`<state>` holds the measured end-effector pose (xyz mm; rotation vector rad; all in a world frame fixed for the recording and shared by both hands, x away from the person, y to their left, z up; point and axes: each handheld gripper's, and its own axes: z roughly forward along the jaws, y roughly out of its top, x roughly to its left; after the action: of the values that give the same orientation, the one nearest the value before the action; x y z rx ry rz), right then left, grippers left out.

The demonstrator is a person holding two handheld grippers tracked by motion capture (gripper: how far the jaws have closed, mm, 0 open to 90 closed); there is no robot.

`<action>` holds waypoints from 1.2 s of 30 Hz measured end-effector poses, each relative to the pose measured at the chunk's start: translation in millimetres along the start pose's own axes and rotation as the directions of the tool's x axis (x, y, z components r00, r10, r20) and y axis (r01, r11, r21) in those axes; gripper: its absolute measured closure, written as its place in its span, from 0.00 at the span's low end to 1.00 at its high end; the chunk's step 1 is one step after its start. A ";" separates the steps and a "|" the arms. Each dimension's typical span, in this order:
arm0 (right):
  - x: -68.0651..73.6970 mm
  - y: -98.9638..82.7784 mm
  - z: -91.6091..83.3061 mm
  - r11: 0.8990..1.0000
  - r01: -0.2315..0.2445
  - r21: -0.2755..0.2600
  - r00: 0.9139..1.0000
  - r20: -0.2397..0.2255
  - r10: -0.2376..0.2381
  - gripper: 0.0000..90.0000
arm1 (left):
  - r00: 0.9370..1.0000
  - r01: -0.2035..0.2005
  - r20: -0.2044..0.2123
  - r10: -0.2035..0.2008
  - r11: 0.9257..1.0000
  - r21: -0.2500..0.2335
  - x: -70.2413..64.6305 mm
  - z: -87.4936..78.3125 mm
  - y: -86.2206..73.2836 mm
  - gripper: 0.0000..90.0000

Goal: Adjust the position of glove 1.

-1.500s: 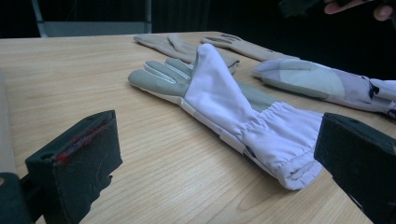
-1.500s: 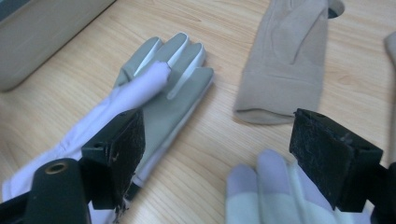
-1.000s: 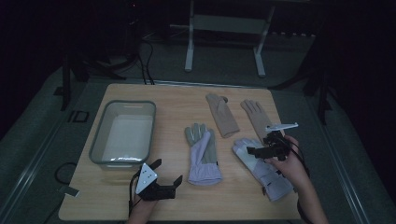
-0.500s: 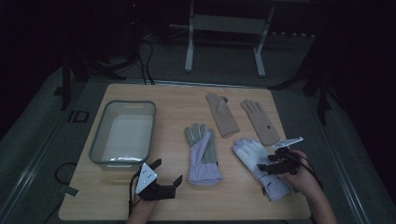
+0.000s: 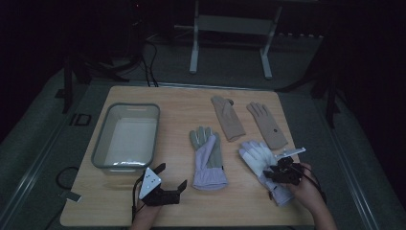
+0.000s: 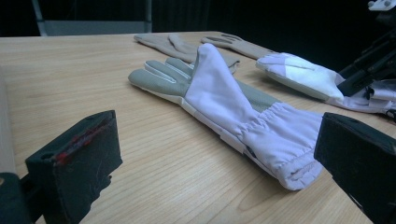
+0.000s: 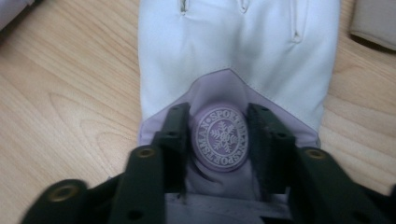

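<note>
Pinching white glove (image 7: 233, 60) at its round badge (image 7: 223, 137).
Closing right gripper (image 7: 219, 140) jaws on fabric bunching between them; holding left gripper (image 5: 165, 184) unclenched, lilac glove (image 6: 224, 100) lying just ahead.

white-and-lilac glove (image 7: 233, 60): white over the hand and fingers, pale lilac wedge below, with a round lilac badge (image 7: 226, 136) carrying a white snowflake ringed by white lettering
grey-and-lilac glove (image 5: 208, 155): grey-green fingers and palm patch, pale lilac thumb side and gathered cuff
left tan glove (image 5: 227, 117): plain beige-tan
right tan glove (image 5: 267, 124): beige-tan, one small dark dot near the cuff
bin (image 5: 101, 147): grey-green rim, pale translucent walls, whitish inside
table (image 5: 177, 103): light wood, fine grain
right gripper (image 7: 219, 140): black jaws, brass-coloured screw holes
left gripper (image 5: 172, 178): black, red traces on one pad, grey three-cornered plate on top
</note>
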<state>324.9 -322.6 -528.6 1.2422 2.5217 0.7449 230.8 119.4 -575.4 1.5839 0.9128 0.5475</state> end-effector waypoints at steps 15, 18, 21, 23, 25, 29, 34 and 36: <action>33.7 9.6 -40.5 0.946 -0.268 -0.181 0.960 0.033 0.278 0.87 | 1.000 -0.001 -0.007 0.001 1.000 -0.002 -0.3 -0.1 -0.1 0.01; 41.0 13.9 -43.6 0.936 -0.286 -0.203 0.955 0.018 0.296 0.87 | 1.000 -0.004 -0.010 0.004 1.000 -0.008 -0.7 -0.5 -0.3 0.01; 48.9 23.3 -46.2 0.920 -0.318 -0.229 0.946 -0.009 0.325 0.87 | 1.000 -0.011 -0.009 0.011 1.000 -0.004 -1.1 -0.6 -0.2 0.01; 54.3 31.7 -48.4 0.906 -0.339 -0.253 0.939 -0.036 0.341 0.87 | 1.000 -0.016 -0.010 0.016 1.000 -0.002 -1.7 -0.3 -0.2 0.01; 67.0 48.5 -52.6 0.896 -0.342 -0.282 0.939 -0.069 0.337 0.87 | 1.000 -0.017 -0.014 0.017 1.000 -0.004 -2.1 -0.3 -0.2 0.01; 88.9 76.3 -60.0 0.882 -0.337 -0.331 0.941 -0.094 0.324 0.87 | 0.996 -0.061 -0.060 0.061 0.998 -0.003 -6.4 0.3 -0.4 0.01; 114.7 107.7 -54.9 0.863 -0.359 -0.355 0.933 -0.134 0.333 0.87 | 0.997 -0.056 -0.051 0.056 0.998 -0.007 -6.3 0.3 -0.4 0.01; 120.2 111.9 -50.9 0.866 -0.361 -0.346 0.932 -0.144 0.331 0.87 | 0.997 -0.054 -0.050 0.054 0.999 -0.007 -6.0 0.3 -0.4 0.01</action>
<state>305.2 -187.8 -423.8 1.5623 2.0912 1.3038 227.4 114.4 -575.0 1.5972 0.9061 0.6301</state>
